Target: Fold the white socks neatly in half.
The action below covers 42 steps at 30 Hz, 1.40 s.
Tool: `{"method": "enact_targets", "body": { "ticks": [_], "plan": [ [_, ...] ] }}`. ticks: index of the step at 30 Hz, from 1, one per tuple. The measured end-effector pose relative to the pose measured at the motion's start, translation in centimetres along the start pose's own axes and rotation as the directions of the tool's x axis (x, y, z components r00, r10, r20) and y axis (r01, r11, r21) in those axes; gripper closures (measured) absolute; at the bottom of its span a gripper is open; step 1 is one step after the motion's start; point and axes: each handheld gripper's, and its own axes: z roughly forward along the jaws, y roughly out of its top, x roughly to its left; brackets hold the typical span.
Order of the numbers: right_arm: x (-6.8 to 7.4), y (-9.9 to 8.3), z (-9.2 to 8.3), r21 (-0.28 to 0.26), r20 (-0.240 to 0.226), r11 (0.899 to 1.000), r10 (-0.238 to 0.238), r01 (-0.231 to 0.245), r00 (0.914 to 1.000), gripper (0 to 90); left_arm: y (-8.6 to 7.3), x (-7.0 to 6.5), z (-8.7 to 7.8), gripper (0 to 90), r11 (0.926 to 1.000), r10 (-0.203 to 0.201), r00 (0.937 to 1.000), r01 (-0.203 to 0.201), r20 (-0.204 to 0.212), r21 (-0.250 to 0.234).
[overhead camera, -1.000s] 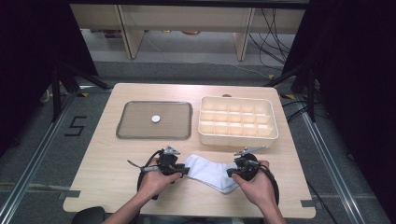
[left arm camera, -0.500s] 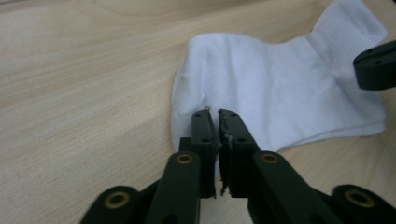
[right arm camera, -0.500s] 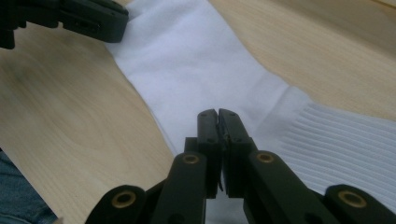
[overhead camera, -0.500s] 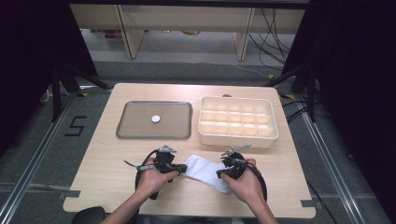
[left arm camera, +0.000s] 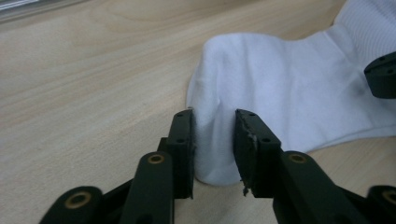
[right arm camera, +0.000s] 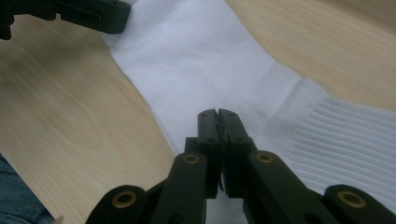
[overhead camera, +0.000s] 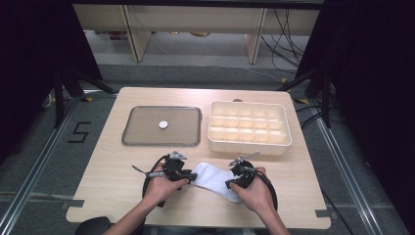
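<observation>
A white sock (overhead camera: 213, 177) lies on the wooden table near its front edge, between my two hands. My left gripper (overhead camera: 192, 176) is at the sock's left end. In the left gripper view its jaws (left arm camera: 214, 116) pinch a raised fold of the sock (left arm camera: 289, 93). My right gripper (overhead camera: 229, 183) is over the sock's right part. In the right gripper view its jaws (right arm camera: 218, 112) are pressed together low on the sock (right arm camera: 196, 60), with the ribbed cuff (right arm camera: 345, 135) to the right. The left gripper's jaw (right arm camera: 93, 14) shows at the top left there.
Behind the sock, a flat grey tray (overhead camera: 132, 132) holds a small white disc (overhead camera: 163, 125). A cream box (overhead camera: 249, 128) with several empty compartments stands to its right. The table's front edge (overhead camera: 195, 223) runs just below my hands.
My right gripper has moved left along the sock toward the left gripper, so the visible sock looks shorter. The left gripper has stayed almost still at the sock's left end.
</observation>
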Motion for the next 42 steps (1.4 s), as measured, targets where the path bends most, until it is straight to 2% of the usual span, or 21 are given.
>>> {"method": "enact_targets", "body": {
  "ticks": [1,2,4,6,7,8,10,11,13,15,22,26,29,30,32,34,35,36,38,41,42],
  "plan": [
    [0.1,0.0,0.2,0.011,0.007,1.0,0.021,-0.021,0.9998,89.4,0.0,0.0,0.0,72.1,1.0,0.007,1.0,-0.007,0.005,0.001],
    [-0.1,0.0,0.3,0.013,0.023,1.0,0.008,-0.008,0.9997,89.8,0.0,-0.1,0.1,73.9,0.9999,0.015,0.9999,-0.015,0.0,0.004],
    [-0.1,0.0,0.6,0.017,0.017,1.0,0.025,-0.025,0.9995,90.0,0.1,-0.1,0.1,78.4,0.9997,0.02,0.9998,-0.02,0.002,0.012],
    [-0.3,-0.1,0.8,0.022,0.031,0.999,0.023,-0.024,0.9992,90.0,0.1,0.0,0.1,81.9,0.9999,0.009,0.9997,-0.009,0.024,0.004],
    [-0.3,-0.1,0.8,0.031,0.026,0.999,0.042,-0.043,0.9988,90.0,0.1,0.0,0.0,83.5,0.9999,0.007,0.9998,-0.007,0.018,0.01],
    [-0.4,-0.1,1.0,0.024,0.028,0.999,0.036,-0.036,0.999,90.0,0.1,0.1,0.1,84.4,1.0,-0.002,0.9993,0.002,0.037,-0.001],
    [-0.5,-0.2,1.1,0.031,0.04,0.999,0.025,-0.026,0.9989,90.0,0.2,0.0,-0.1,85.3,0.9998,-0.018,0.9987,0.019,0.048,-0.01],
    [-0.4,-0.3,1.2,0.031,0.032,0.998,0.045,-0.046,0.9985,90.0,0.3,-0.1,-0.3,85.4,0.9996,-0.026,0.9983,0.027,0.052,-0.013],
    [-0.5,-0.3,1.3,0.022,0.03,0.999,0.046,-0.047,0.9985,90.0,0.4,-0.2,-0.6,85.5,0.9992,-0.03,0.9969,0.031,0.074,-0.023],
    [-0.5,-0.4,1.2,0.028,0.03,0.998,0.059,-0.059,0.9978,90.0,0.7,-0.5,-0.9,85.6,0.9965,-0.057,0.9942,0.062,0.091,-0.055],
    [-0.7,-0.4,1.3,0.031,0.027,0.998,0.056,-0.057,0.9981,90.0,1.4,-1.4,-2.0,85.6,0.995,-0.06,0.9823,0.073,0.177,-0.068],
    [-0.8,-0.4,1.3,0.029,0.022,0.998,0.053,-0.054,0.9984,90.0,1.8,-1.9,-2.3,85.9,0.9942,-0.056,0.9766,0.074,0.208,-0.078],
    [-0.8,-0.4,1.4,0.019,0.029,0.998,0.053,-0.053,0.9982,90.0,2.1,-2.2,-2.6,86.0,0.9935,-0.059,0.9694,0.08,0.238,-0.081],
    [-0.7,-0.4,1.3,0.019,0.014,0.997,0.07,-0.07,0.9974,90.0,2.1,-2.3,-2.6,86.1,0.9935,-0.058,0.969,0.08,0.24,-0.082],
    [-0.8,-0.4,1.4,0.019,0.014,0.998,0.064,-0.064,0.9978,90.0,2.3,-2.5,-2.8,86.1,0.9928,-0.058,0.9696,0.081,0.238,-0.088],
    [-0.8,-0.4,1.4,0.01,0.009,0.998,0.061,-0.061,0.9981,90.0,2.4,-2.6,-2.9,86.2,0.9916,-0.062,0.9648,0.089,0.256,-0.094],
    [-0.8,-0.4,1.5,0.008,0.007,0.998,0.061,-0.061,0.9981,90.0,2.4,-2.7,-2.9,86.3,0.9914,-0.063,0.9657,0.09,0.252,-0.096],
    [-0.8,-0.3,1.5,0.008,0.002,0.998,0.057,-0.057,0.9984,90.0,2.5,-2.8,-3.0,86.3,0.9908,-0.062,0.9633,0.091,0.261,-0.1],
    [-0.6,-0.3,1.5,0.012,-0.003,0.997,0.075,-0.075,0.9972,90.0,2.6,-2.9,-3.1,86.3,0.9912,-0.053,0.9595,0.085,0.277,-0.102],
    [-0.8,-0.3,1.5,0.008,-0.01,0.999,0.048,-0.048,0.9988,90.0,2.8,-3.1,-3.1,86.3,0.9898,-0.053,0.9572,0.088,0.285,-0.111],
    [-0.8,-0.3,1.5,0.006,-0.018,0.999,0.043,-0.043,0.9989,90.0,2.9,-3.2,-3.1,86.3,0.9886,-0.056,0.9593,0.092,0.277,-0.119]
  ]
}}
